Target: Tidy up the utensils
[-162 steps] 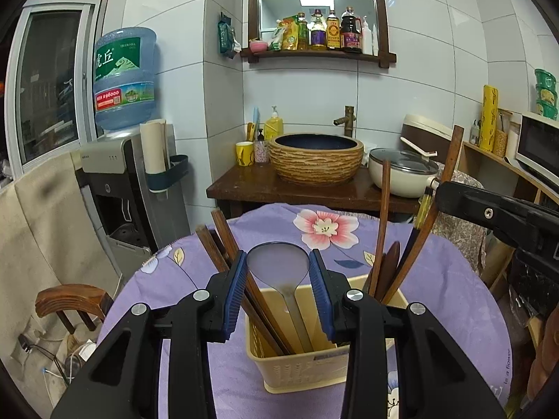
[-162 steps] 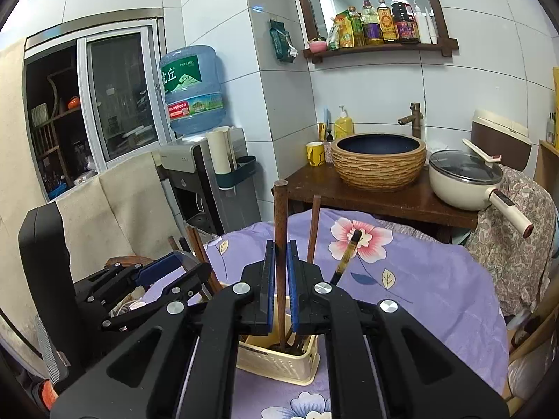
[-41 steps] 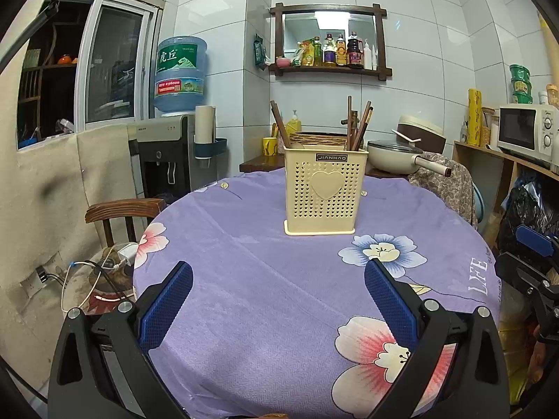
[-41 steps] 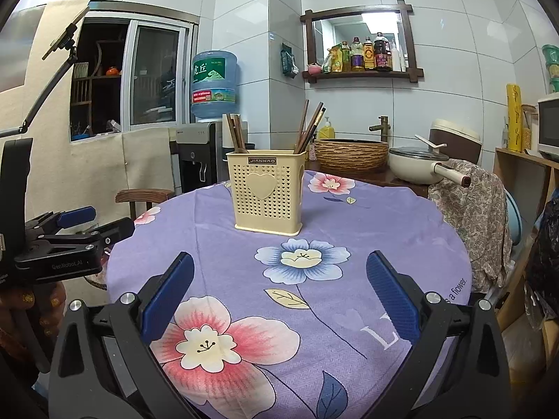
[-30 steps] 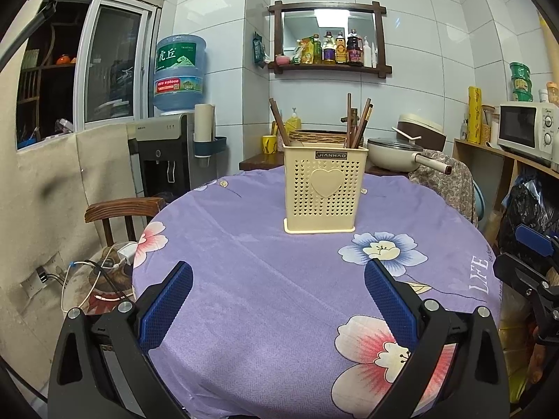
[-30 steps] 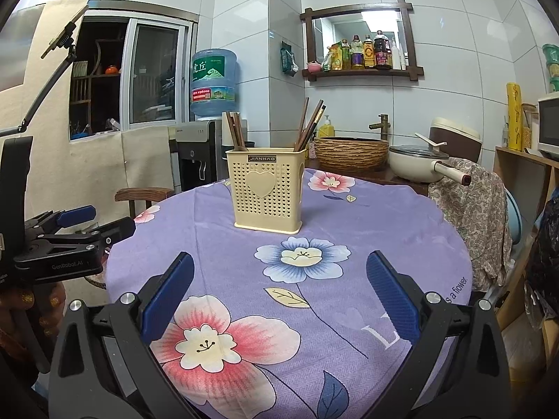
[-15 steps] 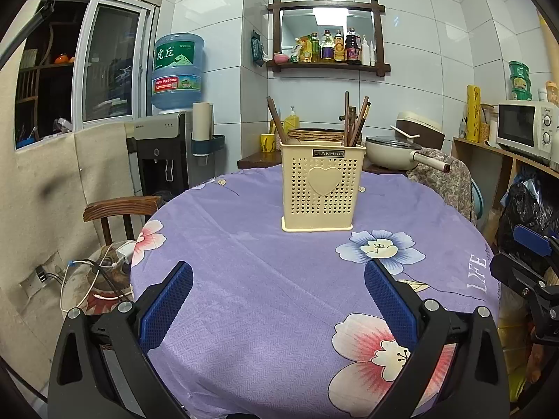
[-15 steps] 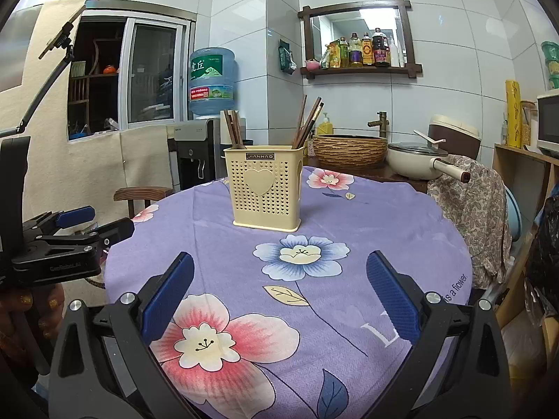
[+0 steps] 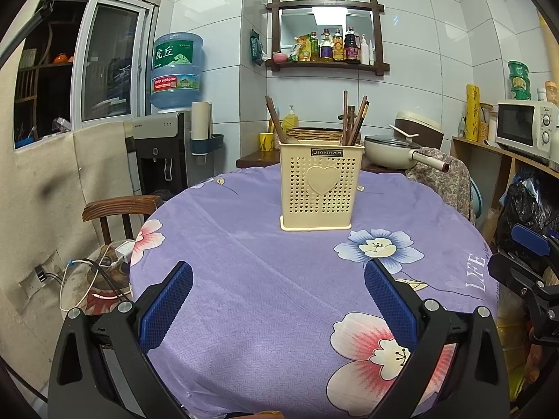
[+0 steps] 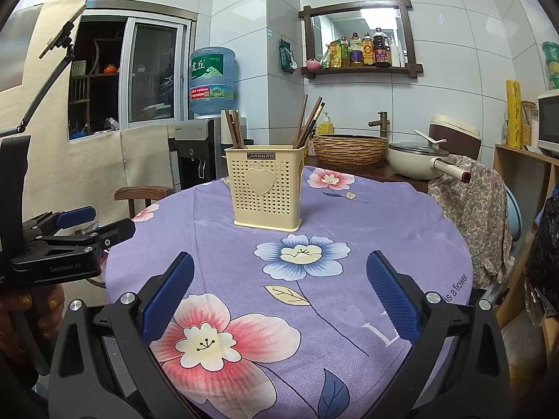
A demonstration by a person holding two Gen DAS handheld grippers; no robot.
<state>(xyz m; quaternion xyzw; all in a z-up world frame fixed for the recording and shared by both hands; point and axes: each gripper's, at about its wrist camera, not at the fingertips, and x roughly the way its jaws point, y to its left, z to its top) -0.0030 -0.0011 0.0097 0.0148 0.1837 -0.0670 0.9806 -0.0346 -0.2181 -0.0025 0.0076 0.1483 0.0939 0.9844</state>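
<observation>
Purple tablecloth (image 9: 265, 279), "JIANHAO" utensil basket (image 9: 321, 188)

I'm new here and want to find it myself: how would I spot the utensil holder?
Look at the round table with the purple flowered cloth. The utensil holder stands alone toward its far side: a cream perforated plastic box with a raised heart.

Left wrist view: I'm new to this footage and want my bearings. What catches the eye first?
The cream utensil holder with a heart on its front stands upright mid-table, wooden chopsticks sticking out of it. It sits on a purple flowered tablecloth. The left gripper frames the foreground, open and holding nothing.
</observation>
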